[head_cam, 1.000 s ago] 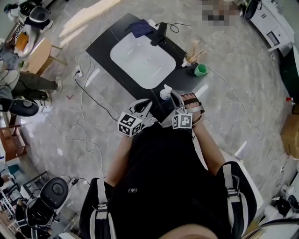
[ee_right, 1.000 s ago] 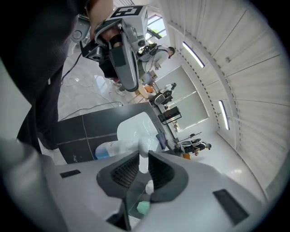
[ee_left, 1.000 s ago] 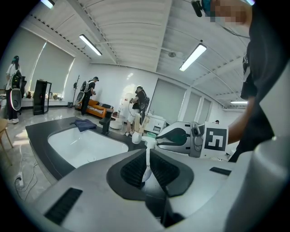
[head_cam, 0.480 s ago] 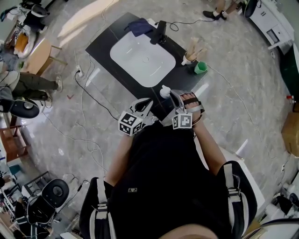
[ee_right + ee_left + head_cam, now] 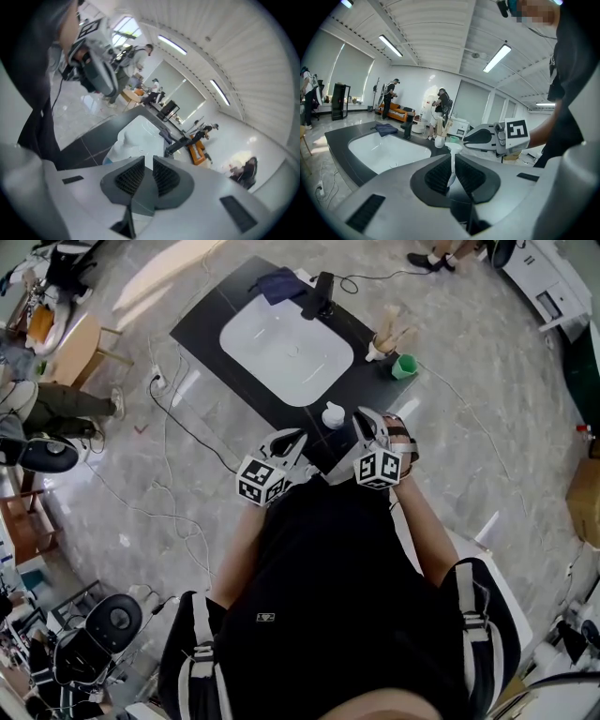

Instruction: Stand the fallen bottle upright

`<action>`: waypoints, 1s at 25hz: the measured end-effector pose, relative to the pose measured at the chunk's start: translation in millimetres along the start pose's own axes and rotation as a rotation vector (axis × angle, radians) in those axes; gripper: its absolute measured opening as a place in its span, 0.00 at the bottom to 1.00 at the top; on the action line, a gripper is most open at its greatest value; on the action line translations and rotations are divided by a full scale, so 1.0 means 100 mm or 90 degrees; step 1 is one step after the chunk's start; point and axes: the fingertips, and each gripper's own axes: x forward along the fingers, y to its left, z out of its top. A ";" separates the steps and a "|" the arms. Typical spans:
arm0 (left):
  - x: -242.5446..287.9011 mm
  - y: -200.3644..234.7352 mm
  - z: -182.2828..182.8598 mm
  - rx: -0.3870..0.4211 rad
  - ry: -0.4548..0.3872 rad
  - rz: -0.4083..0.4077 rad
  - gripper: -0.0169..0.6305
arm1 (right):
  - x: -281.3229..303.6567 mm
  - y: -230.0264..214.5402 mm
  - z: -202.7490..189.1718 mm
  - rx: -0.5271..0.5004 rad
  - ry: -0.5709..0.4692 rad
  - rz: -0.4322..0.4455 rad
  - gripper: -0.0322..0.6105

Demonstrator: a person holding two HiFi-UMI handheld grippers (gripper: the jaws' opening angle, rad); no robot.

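Note:
A white pump bottle (image 5: 333, 415) stands near the front edge of the black counter (image 5: 225, 343). In the left gripper view its pump head (image 5: 453, 146) rises upright just beyond the jaws. My right gripper (image 5: 364, 427) sits close on the bottle's right; its jaws have just closed a little, leaving a narrow gap with nothing in it (image 5: 148, 171), and the bottle (image 5: 123, 146) lies left of them. I cannot tell whether it touches the bottle. My left gripper (image 5: 289, 440) is off to the bottle's left, its jaws (image 5: 452, 164) together but for a slit.
A white sink (image 5: 286, 348) with a black faucet (image 5: 319, 296) fills the counter's middle. A blue cloth (image 5: 281, 282), a brush holder (image 5: 384, 338) and a green cup (image 5: 404, 367) stand along the far and right sides. Cables (image 5: 178, 418) run over the floor.
My right gripper has rolled about its own axis and shifted slightly toward the counter. The left gripper has stayed put. The bottle stays by the counter's front edge.

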 end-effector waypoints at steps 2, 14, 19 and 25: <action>0.00 0.01 0.00 0.000 -0.001 0.000 0.08 | -0.04 -0.01 -0.05 0.133 -0.021 0.032 0.21; 0.08 -0.04 0.05 0.009 0.001 -0.021 0.08 | -0.24 0.19 -0.20 0.397 -0.072 0.164 0.15; 0.12 -0.05 0.02 0.008 0.006 -0.027 0.08 | -0.24 0.18 -0.25 0.404 -0.058 0.163 0.15; 0.21 -0.08 0.00 0.006 0.011 -0.036 0.08 | -0.22 0.24 -0.30 0.416 -0.057 0.194 0.15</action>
